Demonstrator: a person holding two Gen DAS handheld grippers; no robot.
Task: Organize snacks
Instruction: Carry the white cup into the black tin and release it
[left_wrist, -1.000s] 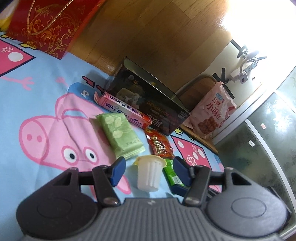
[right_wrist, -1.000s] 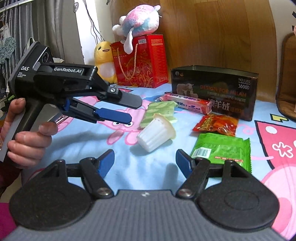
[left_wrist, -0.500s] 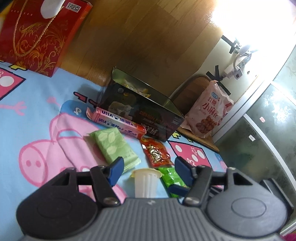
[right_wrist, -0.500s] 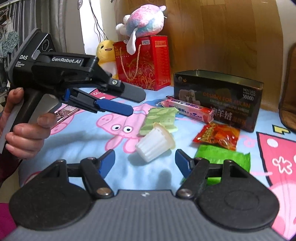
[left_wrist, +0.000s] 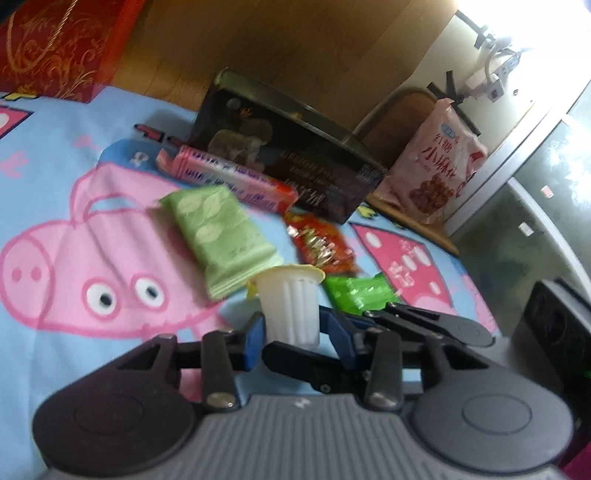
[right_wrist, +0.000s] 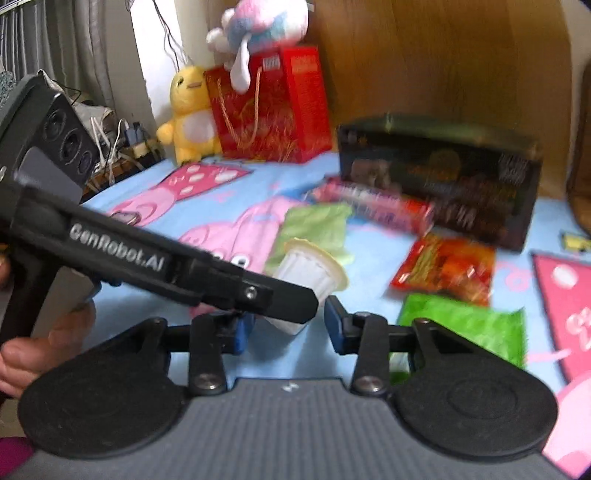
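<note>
A white ribbed jelly cup (left_wrist: 290, 304) with a yellowish lid stands between the pads of my left gripper (left_wrist: 291, 338), which is closed on its base. The cup also shows in the right wrist view (right_wrist: 308, 275), where the left gripper's body crosses in front. My right gripper (right_wrist: 284, 326) is narrowed around the same cup from the other side; contact is unclear. On the blue pig-print cloth (left_wrist: 55, 177) lie a light green packet (left_wrist: 218, 236), a pink bar (left_wrist: 229, 177), a red-orange packet (left_wrist: 319, 247) and a bright green packet (right_wrist: 461, 328). A dark open box (left_wrist: 291, 155) stands behind.
A red gift bag (right_wrist: 273, 110) with a plush toy on top and a yellow duck plush (right_wrist: 188, 118) stand at the back. A pink snack bag (left_wrist: 432, 166) leans by a chair. A wooden wall backs the bed.
Both grippers have moved in on the jelly cup and narrowed. The left gripper has closed on it. The view is motion-blurred now.
</note>
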